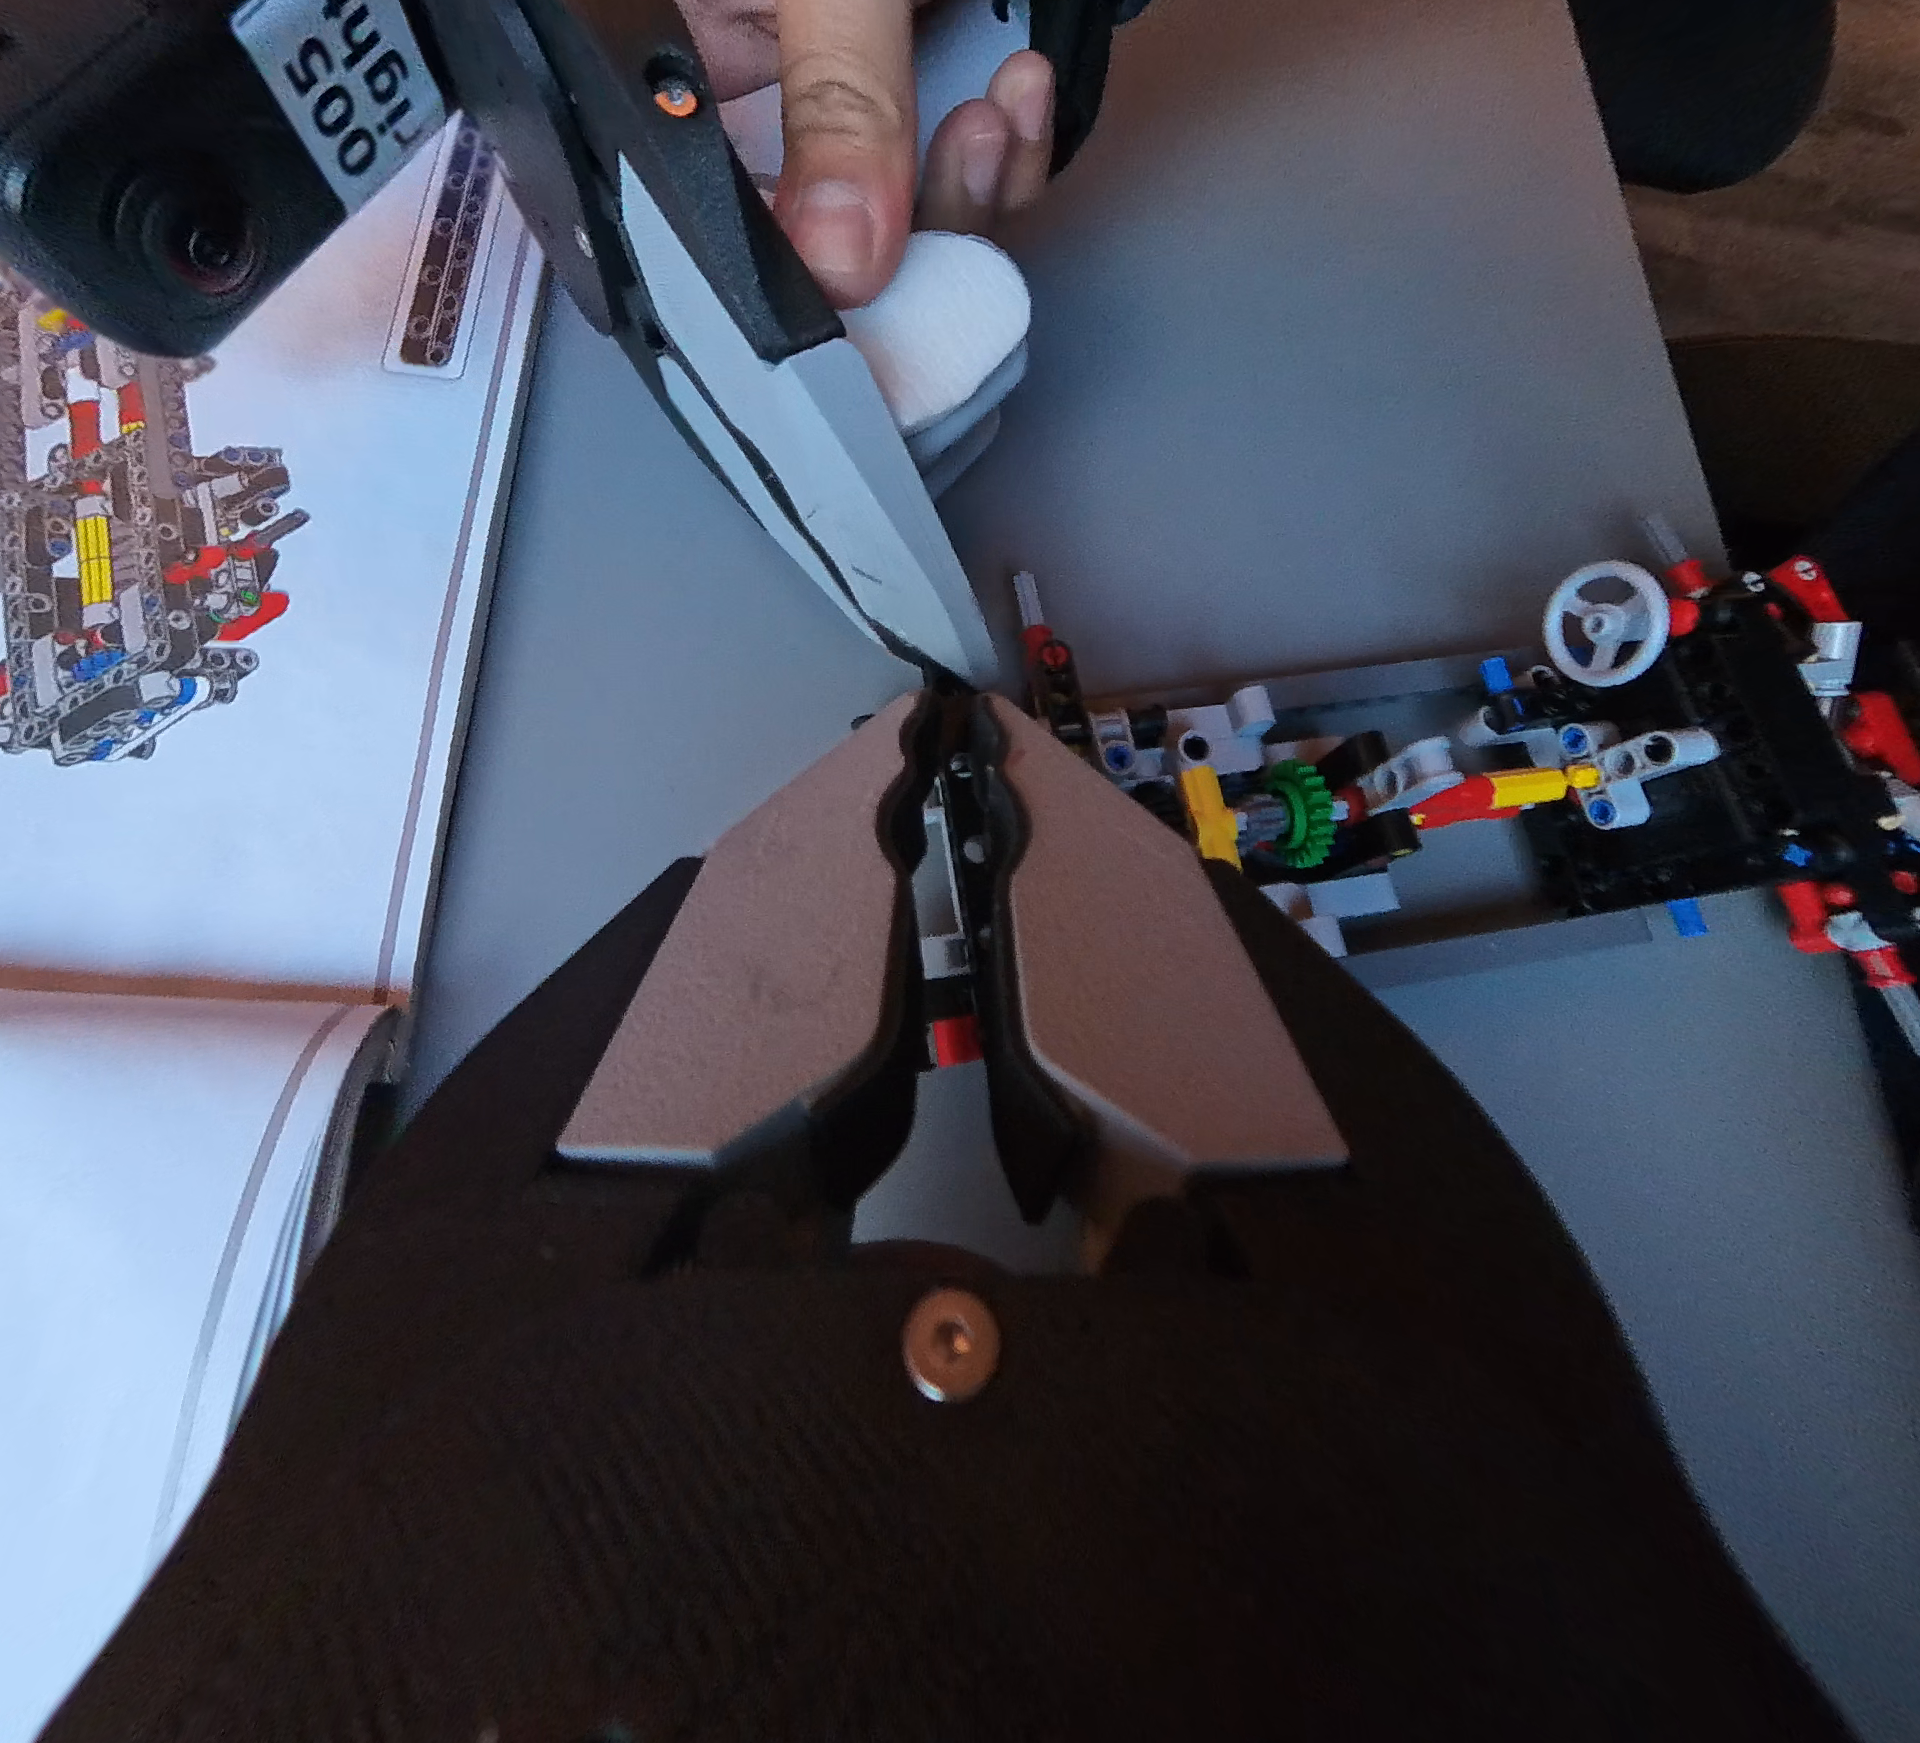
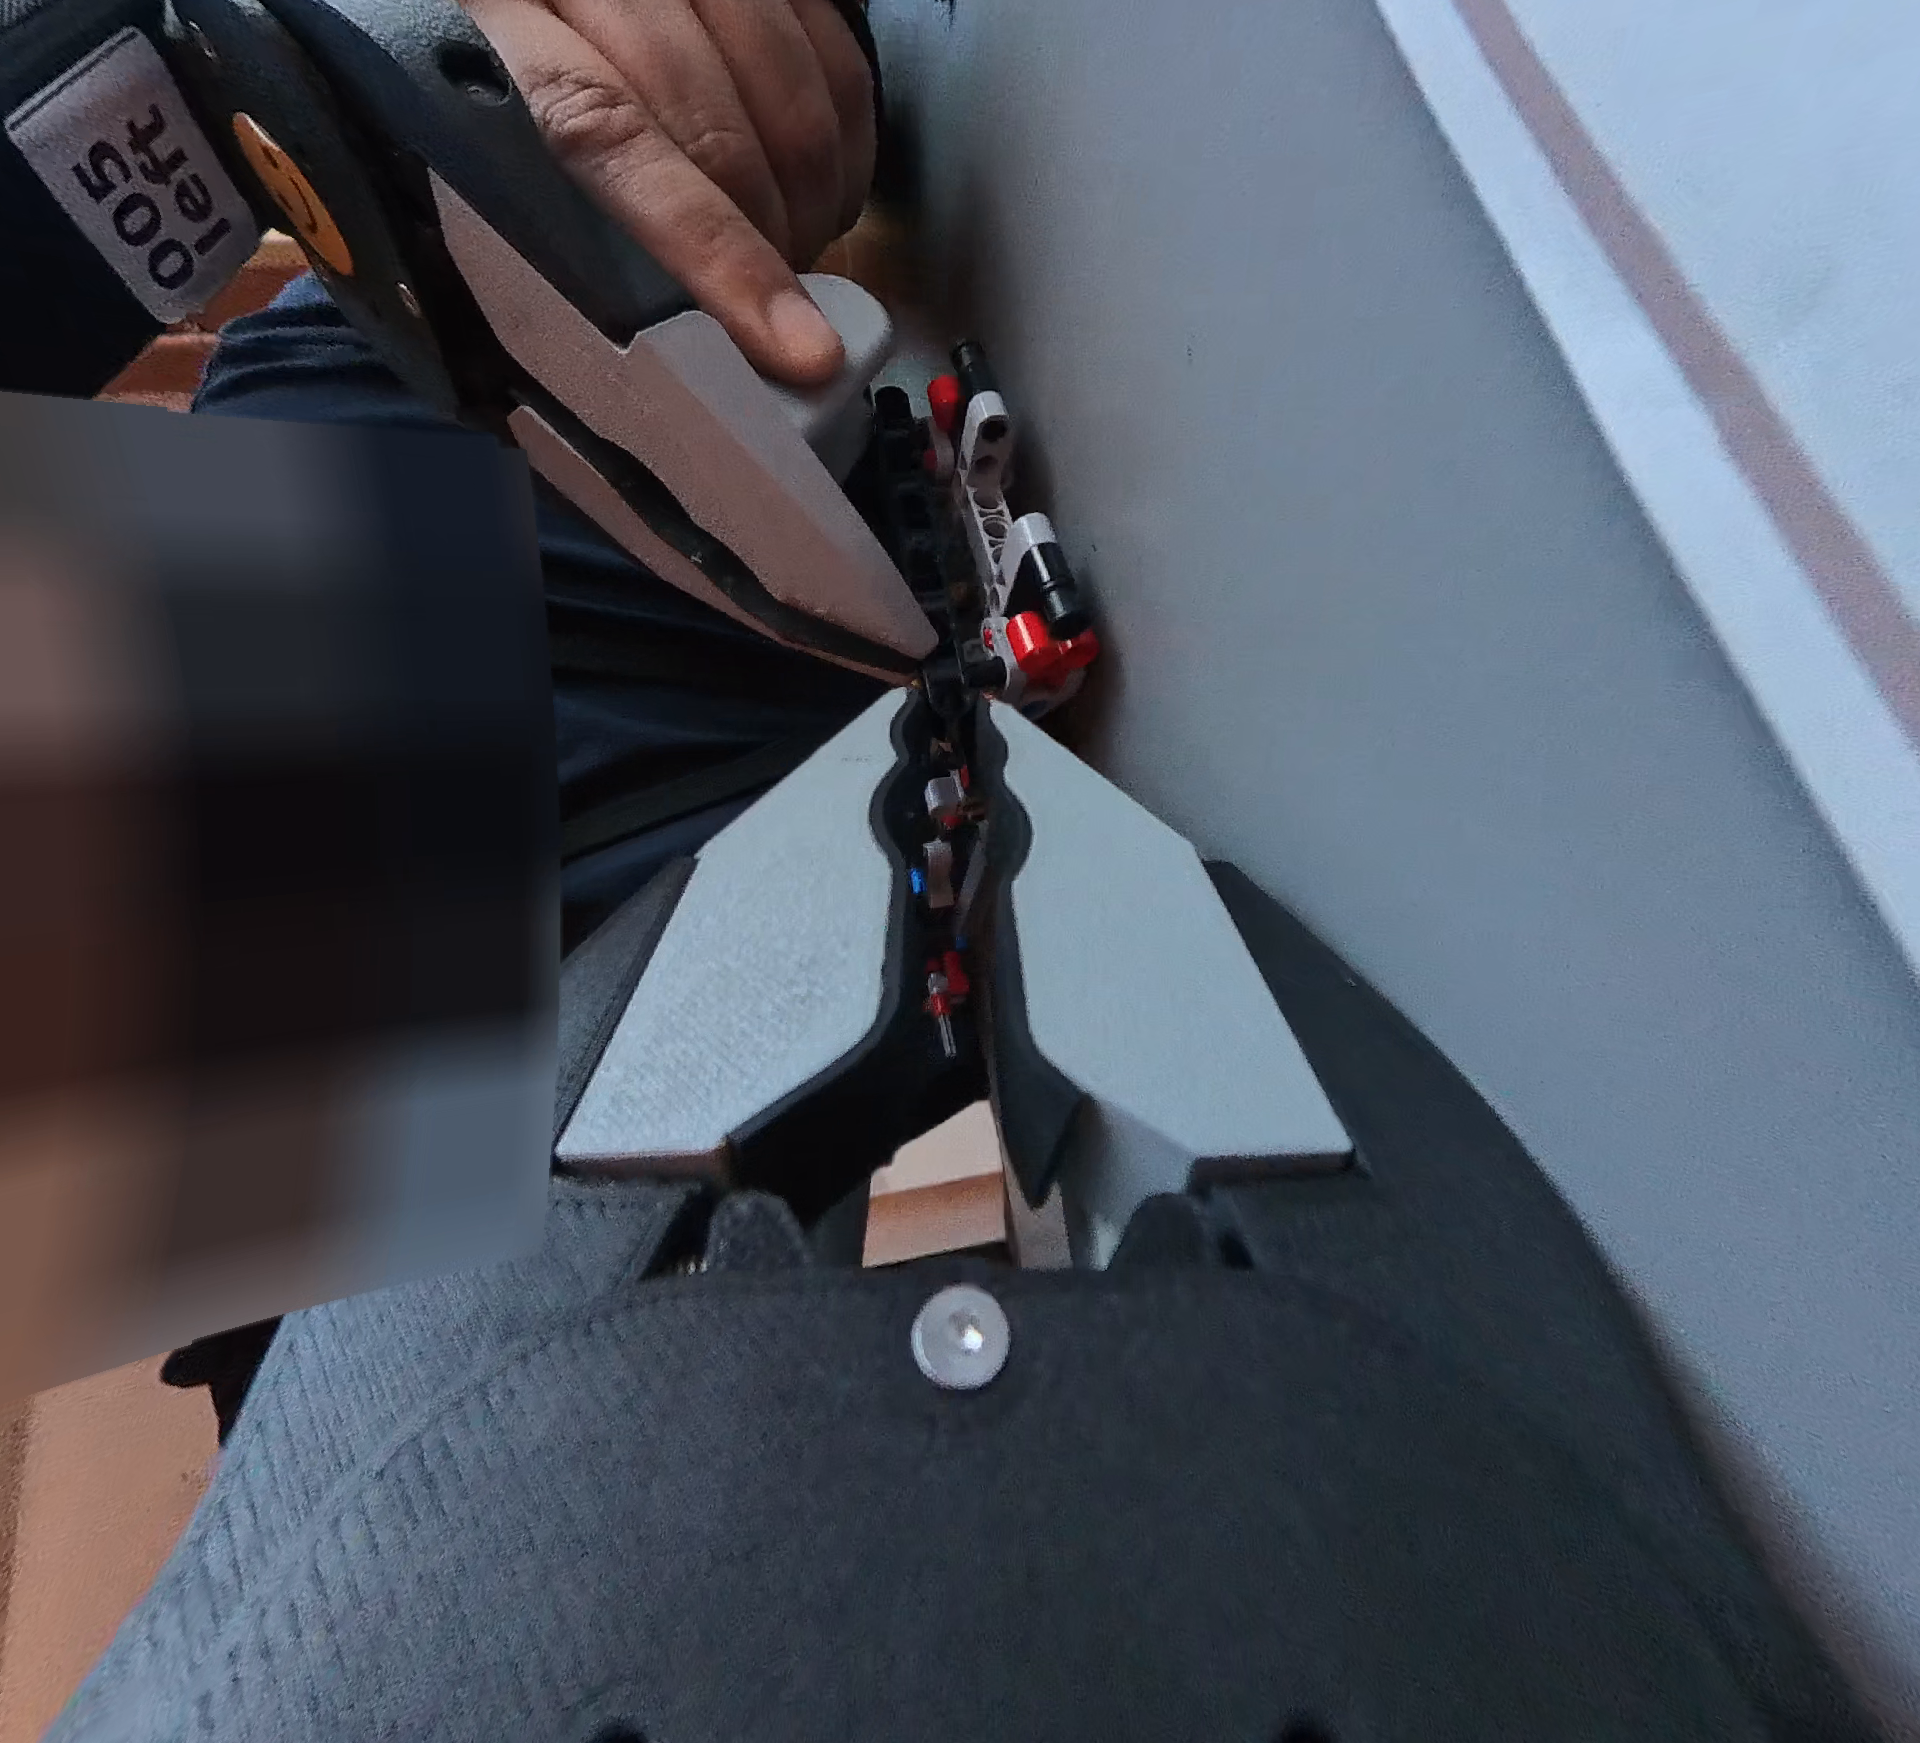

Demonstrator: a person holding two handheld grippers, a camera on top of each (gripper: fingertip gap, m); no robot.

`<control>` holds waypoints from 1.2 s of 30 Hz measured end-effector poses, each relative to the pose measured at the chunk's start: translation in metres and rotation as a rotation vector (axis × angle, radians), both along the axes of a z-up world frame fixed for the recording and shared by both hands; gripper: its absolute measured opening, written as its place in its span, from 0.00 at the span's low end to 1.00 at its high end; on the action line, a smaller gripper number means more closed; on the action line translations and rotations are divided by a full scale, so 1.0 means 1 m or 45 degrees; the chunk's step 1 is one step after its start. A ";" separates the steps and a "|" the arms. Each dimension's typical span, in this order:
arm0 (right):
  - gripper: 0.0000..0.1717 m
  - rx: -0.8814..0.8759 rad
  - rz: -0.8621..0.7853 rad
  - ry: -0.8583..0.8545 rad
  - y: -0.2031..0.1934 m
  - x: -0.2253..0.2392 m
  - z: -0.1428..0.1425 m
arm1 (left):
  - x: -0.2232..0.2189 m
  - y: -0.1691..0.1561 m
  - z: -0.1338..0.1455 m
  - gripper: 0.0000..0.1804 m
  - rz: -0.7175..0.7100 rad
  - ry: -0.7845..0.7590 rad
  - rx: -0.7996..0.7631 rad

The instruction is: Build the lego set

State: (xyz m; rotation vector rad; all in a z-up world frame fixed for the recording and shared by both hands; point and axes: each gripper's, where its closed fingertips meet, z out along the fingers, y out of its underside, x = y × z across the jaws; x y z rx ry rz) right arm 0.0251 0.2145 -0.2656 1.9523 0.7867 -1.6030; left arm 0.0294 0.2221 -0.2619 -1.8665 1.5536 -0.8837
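Pinching one black beam (image 1: 961, 794) at model chassis (image 1: 1621, 789) end: left gripper (image 1: 951, 706). Right gripper (image 2: 948, 701) clamped small black connector (image 2: 951, 670) at same end, tips meeting. One manual (image 1: 312, 758) left, on grey table (image 1: 1299, 343).

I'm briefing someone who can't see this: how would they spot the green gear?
On the grey table, right of the left gripper, lies a long brick-built chassis. The green gear sits mid-chassis beside a yellow piece, the only green, toothed part.

Black perforated beam (image 1: 968, 820) at end of multicoloured brick-built chassis (image 1: 1558, 789), upright on grey table (image 1: 1299, 343); left gripper (image 1: 951, 706) and right gripper (image 2: 948, 701) both clamp it.
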 end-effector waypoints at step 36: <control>0.01 1.798 0.596 0.142 0.006 -0.002 0.007 | -0.003 -0.001 0.002 0.03 -0.003 -0.039 -0.041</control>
